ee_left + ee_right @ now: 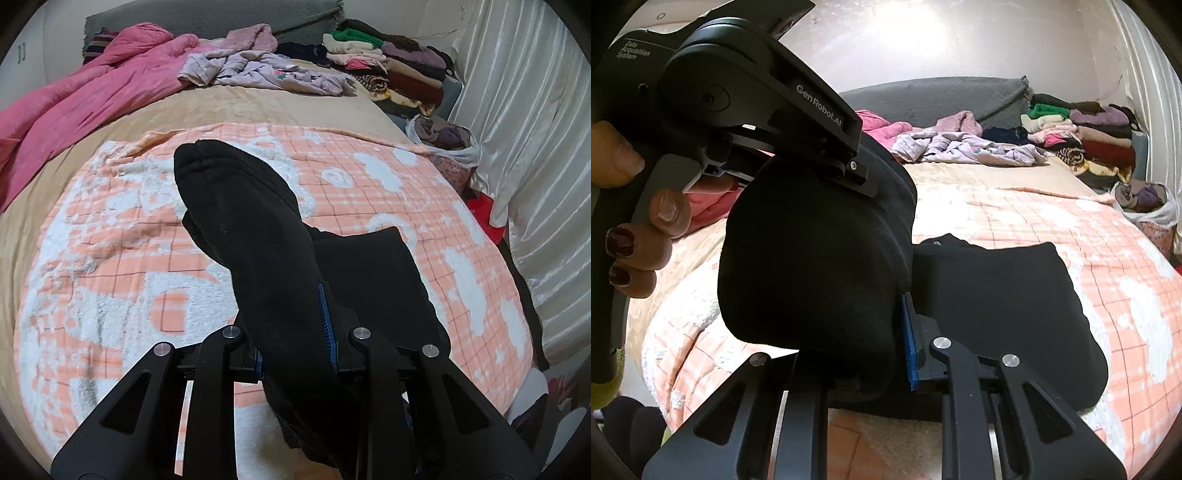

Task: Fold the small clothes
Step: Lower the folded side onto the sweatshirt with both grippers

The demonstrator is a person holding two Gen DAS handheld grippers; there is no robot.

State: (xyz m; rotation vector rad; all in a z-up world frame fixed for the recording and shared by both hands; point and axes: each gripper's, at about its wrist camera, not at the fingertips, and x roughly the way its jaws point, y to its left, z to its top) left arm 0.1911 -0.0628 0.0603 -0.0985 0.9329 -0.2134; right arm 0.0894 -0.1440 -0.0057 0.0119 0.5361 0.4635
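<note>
White lettering, "GenRobot.AI" and "Data Acquisition System", readable on the black housing of the left gripper, seen from the right wrist camera with a hand with dark red nail polish wrapped round its handle. Black sock, thick and matte, faintly linty, held up over a peach-and-white checked fleece blanket on the bed, toe seam pointing away in the left wrist view. Left gripper clamped on the sock, blue ribbed pads pressed against the fabric. Right gripper likewise closed on the same sock, blue pad tight against the bulging cloth. Second piece of black cloth lying flat on the blanket just beneath and beside the raised part; whether a folded-over portion or a separate sock, impossible to tell. Further back: pink quilt, crumpled lilac garment, stack of folded clothes, white plastic bag of clothes, white satin curtain.
</note>
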